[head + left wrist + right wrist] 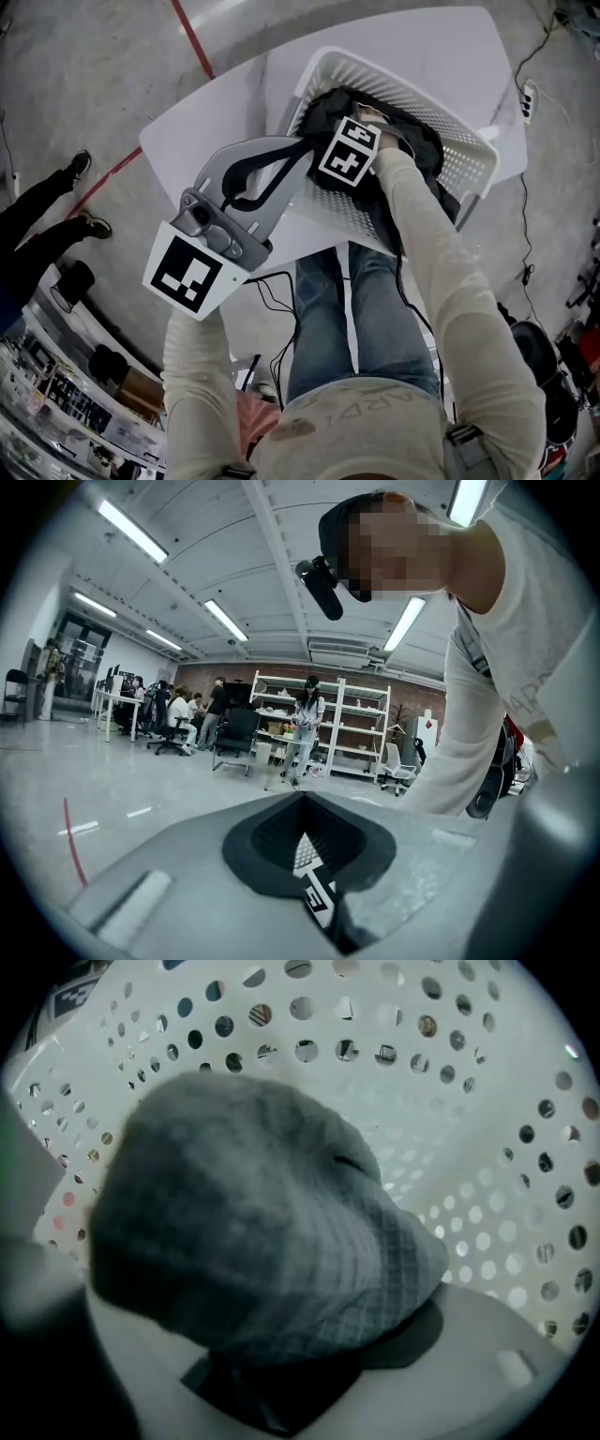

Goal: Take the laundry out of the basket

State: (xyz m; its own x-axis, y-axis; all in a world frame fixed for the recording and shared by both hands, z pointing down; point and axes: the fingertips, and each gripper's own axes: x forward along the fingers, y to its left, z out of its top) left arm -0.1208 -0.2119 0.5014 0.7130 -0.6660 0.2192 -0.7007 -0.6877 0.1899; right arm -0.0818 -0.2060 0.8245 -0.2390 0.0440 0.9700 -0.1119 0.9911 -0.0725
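Note:
A white perforated laundry basket (pixel 375 67) stands on the white table (pixel 216 103), with dark laundry (pixel 323 108) in it. My right gripper reaches down into the basket; in the head view its marker cube (pixel 350 150) hides the jaws. In the right gripper view a bunched grey checked garment (pixel 262 1232) fills the space at the right gripper (pixel 272 1372), which is shut on it, with the basket wall (pixel 469 1101) behind. My left gripper (pixel 298 145) is shut and holds nothing, its tip at the basket's near rim. The left gripper (pixel 302 799) points up past the person's sleeve.
A red floor line (pixel 192 37) runs past the table's far left corner. A bystander's shoes (pixel 80 167) are at the left. Cables and a power strip (pixel 526 101) lie on the floor at the right. Shelves (pixel 323 724) and seated people show in the left gripper view.

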